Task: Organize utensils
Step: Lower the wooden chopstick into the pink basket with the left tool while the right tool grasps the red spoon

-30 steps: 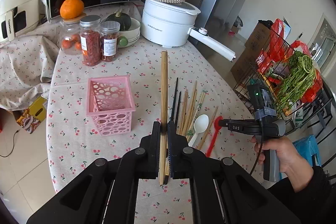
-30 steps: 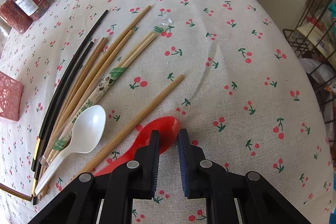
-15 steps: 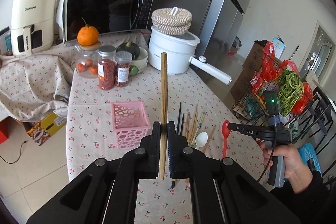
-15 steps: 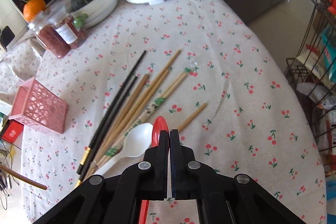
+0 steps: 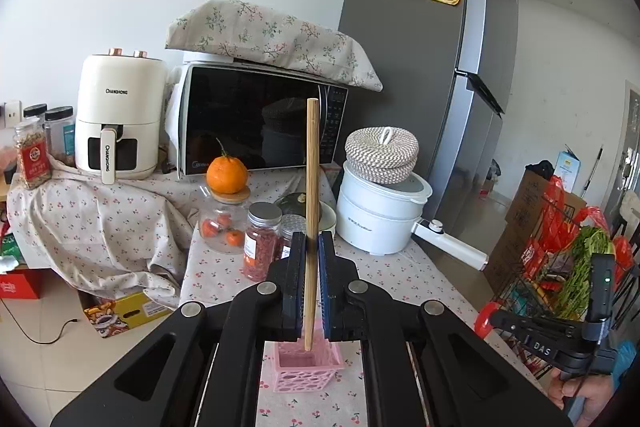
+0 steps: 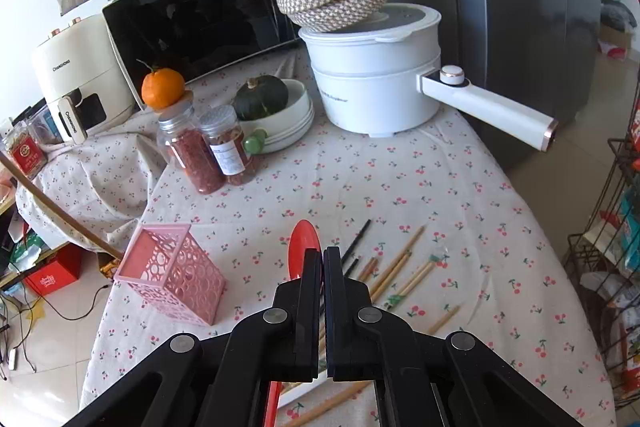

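Cherry-print cloth covers the surface (image 6: 400, 179), where a pink basket (image 6: 172, 275) stands left of the loose chopsticks (image 6: 400, 267). Left gripper (image 5: 312, 283) has its fingers clamped on an upright wooden chopstick (image 5: 312, 187), its lower end just above the basket's opening. Right gripper (image 6: 322, 291) has its fingers pressed together on a red spoon (image 6: 304, 247), to the right of the basket.
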Demonstrator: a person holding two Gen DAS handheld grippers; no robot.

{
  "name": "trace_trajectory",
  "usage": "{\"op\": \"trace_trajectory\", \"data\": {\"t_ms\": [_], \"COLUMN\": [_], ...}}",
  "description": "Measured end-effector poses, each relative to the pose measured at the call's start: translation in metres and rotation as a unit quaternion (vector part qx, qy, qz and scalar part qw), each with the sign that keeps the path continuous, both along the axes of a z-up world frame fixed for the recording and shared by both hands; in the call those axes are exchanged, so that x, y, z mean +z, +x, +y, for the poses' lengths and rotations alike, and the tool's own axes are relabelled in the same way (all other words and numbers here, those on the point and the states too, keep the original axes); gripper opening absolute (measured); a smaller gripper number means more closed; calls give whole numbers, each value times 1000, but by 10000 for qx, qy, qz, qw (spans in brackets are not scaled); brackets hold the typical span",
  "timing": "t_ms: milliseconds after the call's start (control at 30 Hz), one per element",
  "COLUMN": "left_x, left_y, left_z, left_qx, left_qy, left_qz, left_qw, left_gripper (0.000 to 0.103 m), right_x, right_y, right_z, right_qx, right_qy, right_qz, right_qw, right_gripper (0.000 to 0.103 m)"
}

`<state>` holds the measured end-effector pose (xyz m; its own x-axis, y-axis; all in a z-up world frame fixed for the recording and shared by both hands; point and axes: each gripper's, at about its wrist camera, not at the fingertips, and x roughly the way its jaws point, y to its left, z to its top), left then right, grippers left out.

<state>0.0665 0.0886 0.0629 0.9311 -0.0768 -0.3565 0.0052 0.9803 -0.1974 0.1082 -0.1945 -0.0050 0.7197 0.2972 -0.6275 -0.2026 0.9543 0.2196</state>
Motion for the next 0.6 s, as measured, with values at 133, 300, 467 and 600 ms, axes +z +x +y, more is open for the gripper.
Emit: {"op": "trace_trajectory", "data": {"t_ms": [133,300,467,600], "left_x": [-20,-52,-68,-72], "left_y": [30,58,74,78], "left_z": [-1,6,10,8], "left_qx": [98,223,227,188], "left_qy": [135,-3,-129,-135], "left_qz": [174,497,671,757], "left_qw": [9997,9985,9974,9969], "left_gripper": [6,6,6,7], "right_x": [4,13,24,33], "right_y": [3,2,-1,-5], "right_z": [7,16,26,36], "right_qx": [14,-35,-96,-130], "right_qy": [104,269,375,426], "right_qz": [-85,-261,-537,-805], "right_qw": [9999,9993,9978,9958], "right_gripper": [0,0,0,0]}}
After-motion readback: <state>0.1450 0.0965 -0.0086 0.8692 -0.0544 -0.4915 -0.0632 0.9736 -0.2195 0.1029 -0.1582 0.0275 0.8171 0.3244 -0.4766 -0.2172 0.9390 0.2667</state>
